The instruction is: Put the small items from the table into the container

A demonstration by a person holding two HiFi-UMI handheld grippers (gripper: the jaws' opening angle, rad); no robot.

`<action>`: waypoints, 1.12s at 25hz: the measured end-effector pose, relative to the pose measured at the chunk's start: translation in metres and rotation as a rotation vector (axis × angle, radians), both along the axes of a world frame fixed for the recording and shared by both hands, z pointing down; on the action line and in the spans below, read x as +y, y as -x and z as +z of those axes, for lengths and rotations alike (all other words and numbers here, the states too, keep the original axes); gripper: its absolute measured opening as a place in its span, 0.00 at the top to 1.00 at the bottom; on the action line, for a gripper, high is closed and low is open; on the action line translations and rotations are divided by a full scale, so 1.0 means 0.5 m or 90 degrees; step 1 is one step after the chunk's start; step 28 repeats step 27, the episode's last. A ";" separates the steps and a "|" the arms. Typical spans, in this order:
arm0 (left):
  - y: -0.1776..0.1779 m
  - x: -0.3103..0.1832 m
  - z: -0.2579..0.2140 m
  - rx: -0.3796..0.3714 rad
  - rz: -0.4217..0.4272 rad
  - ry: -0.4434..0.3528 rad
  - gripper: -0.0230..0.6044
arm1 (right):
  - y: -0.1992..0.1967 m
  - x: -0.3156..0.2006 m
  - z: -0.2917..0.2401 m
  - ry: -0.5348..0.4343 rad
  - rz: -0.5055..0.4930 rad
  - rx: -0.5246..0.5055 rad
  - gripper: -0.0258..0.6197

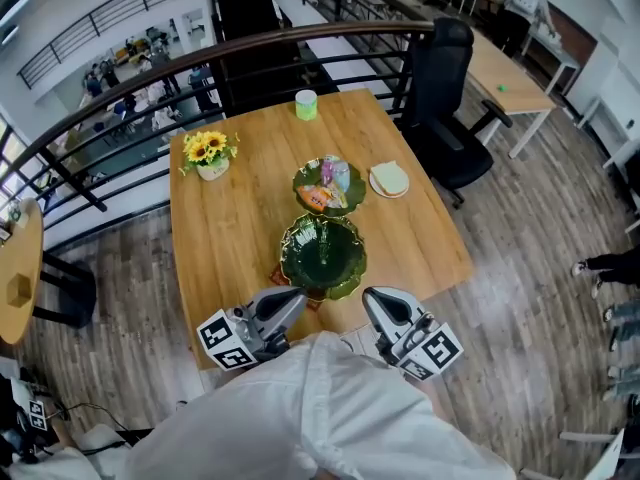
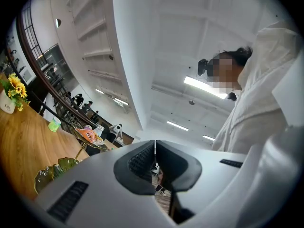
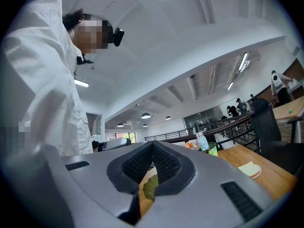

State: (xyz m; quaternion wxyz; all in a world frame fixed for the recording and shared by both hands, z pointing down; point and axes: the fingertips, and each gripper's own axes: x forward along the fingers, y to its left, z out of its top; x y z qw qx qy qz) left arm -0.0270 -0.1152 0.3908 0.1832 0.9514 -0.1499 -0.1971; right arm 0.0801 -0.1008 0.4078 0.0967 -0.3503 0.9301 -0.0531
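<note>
Head view: left hand-held gripper point(image 1: 299, 298) and right hand-held gripper point(image 1: 373, 297) both hover at the tabletop's point(image 1: 230, 228) 6 o'clock edge, close to the person's white shirt point(image 1: 320, 408). They flank the near rim of the green leaf dish point(image 1: 338, 264), L at its 7 o'clock, R at its 5 o'clock. Tips are near the rim; contact can't be confirmed.

L gripper view: jaws clenched, pads meet at the tip, nothing between them. R gripper view: same, clenched w/ pads together and empty; a bit of the leaf dish shows through the slit below the pads.

Leaf dish looks empty, sits at the 6 o'clock part of the tabletop. The snacks point(image 1: 320, 197) (orange packet plus a small pale bottle-like item) lie in a raised dish point(image 1: 299, 181) just at 12 o'clock of the leaf dish, rims nearly touching in the head view. The L gripper view shows the raised dish on a thin gold stand.

A plate point(image 1: 389, 180) w/ a pale slice is at 3 o'clock of the raised dish, just beside it. A green cup point(image 1: 306, 104) is at the tabletop's 12 o'clock edge. Sunflowers point(image 1: 211, 152) in a small white pot are at 10 o'clock. A black chair point(image 1: 448, 98) stands off the tabletop at 2 o'clock, and a dark railing point(image 1: 150, 78) curves behind the far edge.
</note>
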 end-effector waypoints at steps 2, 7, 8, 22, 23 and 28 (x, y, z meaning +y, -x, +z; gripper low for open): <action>0.000 -0.002 0.001 -0.003 -0.002 0.001 0.95 | 0.003 -0.002 0.004 0.002 -0.004 0.008 0.94; 0.000 -0.003 -0.001 -0.005 -0.001 0.003 0.95 | 0.005 -0.004 0.003 0.006 -0.010 0.004 0.94; 0.000 -0.002 0.000 -0.006 0.000 0.003 0.95 | 0.005 -0.004 0.003 0.006 -0.010 0.004 0.94; -0.004 -0.003 0.002 -0.006 0.008 0.006 0.95 | 0.010 -0.009 0.008 0.011 -0.016 0.009 0.94; -0.004 -0.002 0.002 -0.006 0.008 0.006 0.95 | 0.011 -0.008 0.008 0.012 -0.016 0.010 0.94; 0.000 0.003 0.001 -0.007 0.008 0.006 0.95 | 0.015 -0.003 0.008 0.013 -0.013 0.009 0.94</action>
